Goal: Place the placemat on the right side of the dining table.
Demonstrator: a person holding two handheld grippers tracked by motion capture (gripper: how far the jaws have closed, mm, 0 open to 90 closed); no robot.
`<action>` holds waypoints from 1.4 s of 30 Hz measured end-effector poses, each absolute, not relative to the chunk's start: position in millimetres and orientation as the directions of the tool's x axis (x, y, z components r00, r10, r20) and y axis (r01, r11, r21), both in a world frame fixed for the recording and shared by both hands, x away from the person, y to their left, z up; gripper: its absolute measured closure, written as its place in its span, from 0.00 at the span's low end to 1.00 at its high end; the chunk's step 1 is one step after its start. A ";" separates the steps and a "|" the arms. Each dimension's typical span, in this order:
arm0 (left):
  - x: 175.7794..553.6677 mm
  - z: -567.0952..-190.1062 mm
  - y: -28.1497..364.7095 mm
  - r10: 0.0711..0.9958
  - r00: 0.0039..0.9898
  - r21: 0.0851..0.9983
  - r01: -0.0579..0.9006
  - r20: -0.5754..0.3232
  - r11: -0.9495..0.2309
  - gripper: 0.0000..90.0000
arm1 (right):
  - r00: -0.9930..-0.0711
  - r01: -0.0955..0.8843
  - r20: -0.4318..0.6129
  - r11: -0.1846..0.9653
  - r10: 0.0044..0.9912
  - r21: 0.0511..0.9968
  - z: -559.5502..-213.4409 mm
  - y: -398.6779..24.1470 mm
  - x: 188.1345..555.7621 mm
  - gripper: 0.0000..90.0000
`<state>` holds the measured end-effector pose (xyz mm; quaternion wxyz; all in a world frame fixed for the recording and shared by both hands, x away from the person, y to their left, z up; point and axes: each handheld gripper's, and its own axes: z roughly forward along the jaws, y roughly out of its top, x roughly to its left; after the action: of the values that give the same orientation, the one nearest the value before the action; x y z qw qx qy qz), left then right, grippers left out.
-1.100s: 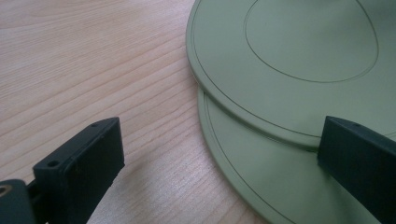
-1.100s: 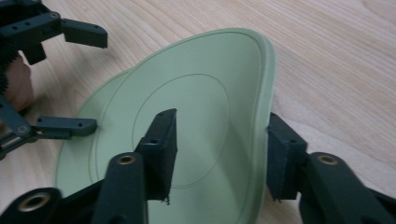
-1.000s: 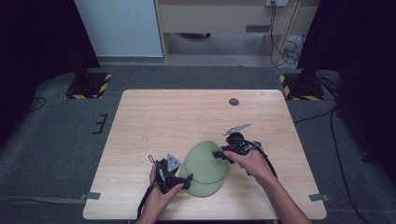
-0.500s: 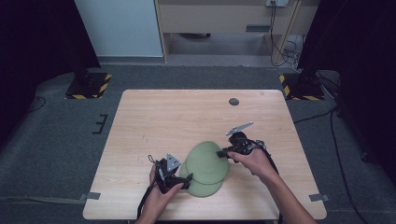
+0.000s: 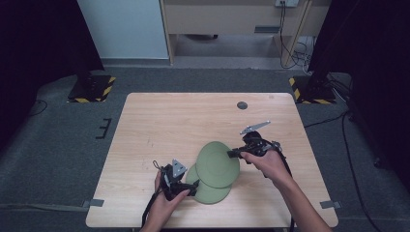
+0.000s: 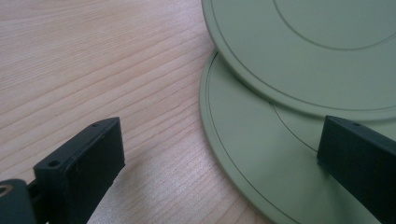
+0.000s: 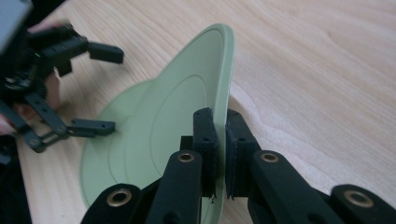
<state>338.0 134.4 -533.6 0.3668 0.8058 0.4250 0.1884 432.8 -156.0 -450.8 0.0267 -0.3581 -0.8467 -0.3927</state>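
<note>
Pinching rim of upper green plate point(image 5: 217, 163), right gripper point(image 5: 231, 153) jaws just closed, plate tilted off lower green plate point(image 5: 209, 192) near wooden table point(image 5: 159, 121) front edge. Left gripper point(image 5: 189, 187) jaws wide apart, straddling lower plate's rim, pads clear.

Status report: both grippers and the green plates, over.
Right gripper just closed, clamped on upper plate rim, tilting it. Left gripper open astride lower plate edge. Nothing in the way.

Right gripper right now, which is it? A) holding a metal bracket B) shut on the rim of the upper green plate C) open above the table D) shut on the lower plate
B: in the right gripper view the right gripper has its jaws pinched on the rim of the upper green plate, tilting it off the lower plate.
</note>
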 end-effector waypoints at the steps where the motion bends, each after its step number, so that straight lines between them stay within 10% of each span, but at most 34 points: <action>1: 338.1 -533.6 134.8 0.822 0.569 0.751 0.548 -0.012 -0.369 0.00 | -0.742 0.627 0.326 0.435 0.585 0.646 -450.8 -156.0 432.8 0.95; 42: 357.2 -521.8 208.0 0.896 0.443 0.766 0.585 -0.029 -0.265 0.02 | -0.709 0.629 0.345 0.329 0.615 0.705 -393.7 -150.8 440.1 0.96</action>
<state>357.2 208.0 -521.8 0.3662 0.7664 0.4832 0.2122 440.1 -150.8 -393.7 0.0080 -0.3813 -0.8152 -0.4359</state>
